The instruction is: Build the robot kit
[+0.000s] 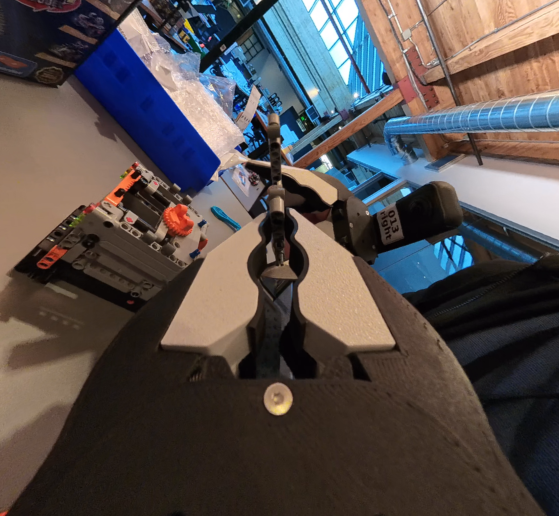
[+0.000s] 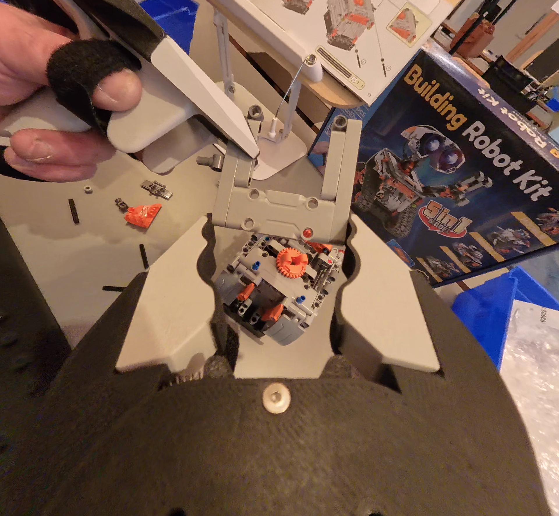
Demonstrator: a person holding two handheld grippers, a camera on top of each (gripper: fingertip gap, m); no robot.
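Above the desk [image 2: 69,259], right tongs [image 2: 279,238] gripped the U-shaped grey frame [image 2: 281,211] crosswise, prongs pointing away; left tongs [image 2: 252,150] pinched its left prong.

Light grey U-shaped brick frame [image 2: 278,199]; grey, black and orange brick model [image 2: 278,286] with an orange gear [image 2: 292,261]; blue bin [image 1: 145,108]; dark blue kit box [image 2: 453,169]; pale grey tongs [image 2: 278,229] on black bodies; beige table [image 2: 75,244].

A grey U-shaped frame [image 2: 278,196], prongs up, is clamped between the right gripper [image 2: 278,229] fingers above the block model [image 2: 278,286]; the left gripper [image 2: 252,153] pinches its left prong.
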